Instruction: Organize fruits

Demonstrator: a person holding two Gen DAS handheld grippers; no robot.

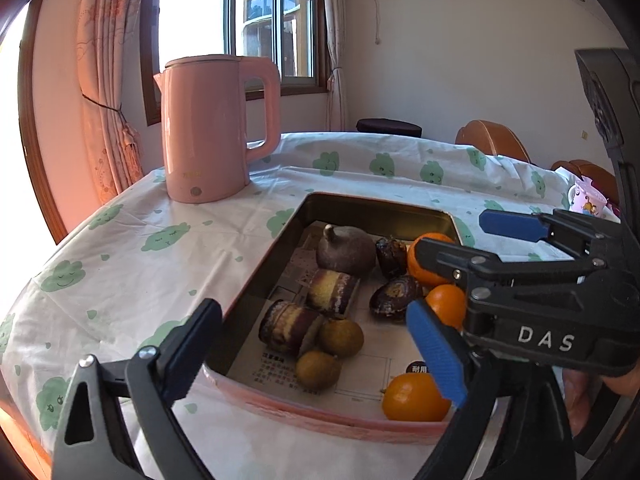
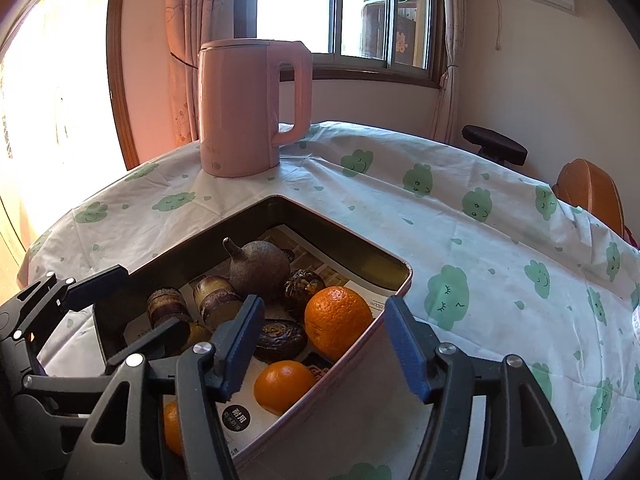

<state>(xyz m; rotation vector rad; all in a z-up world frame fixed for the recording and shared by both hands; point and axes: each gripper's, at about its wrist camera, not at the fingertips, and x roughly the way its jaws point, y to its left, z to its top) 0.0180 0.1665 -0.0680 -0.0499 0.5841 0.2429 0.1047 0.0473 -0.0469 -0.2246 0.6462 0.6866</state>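
- Left wrist view: the left tongs (image 1: 320,344) stand wide, nothing between the pads; only one finger shows clearly at lower left, the other hides behind the right tool.
- The right tongs (image 1: 460,284) reach in from the right over the tin (image 1: 376,210), pads parted and bare.
- The tin sits on the table (image 1: 132,256) in front of a pink kettle (image 1: 216,128). The fruit is inside it, on a printed paper liner.
- Contents here: three oranges (image 1: 416,398) down the right side, two small brown-green round fruits (image 1: 340,336) near the front, two cane pieces (image 1: 332,292) in the middle, a stemmed brown root (image 1: 346,250) at the back, and two dark lumps beside the oranges.
- The cane pieces are the only long things; their long axes lie flat, side by side, slanting from the tin's near left towards its far right.
- Right wrist view: the right tongs (image 2: 320,352) are moderately open, straddling the tin's near wall (image 2: 360,360), gripping nothing.
- The left tongs (image 2: 132,304) show at left over the tin, wide and empty.
- The root's stem (image 2: 230,246) tips up and to the left.
- Judgement: no fruit shows loose on the table, so the gathering looks nearly or wholly done; only tidying within the tin may remain.
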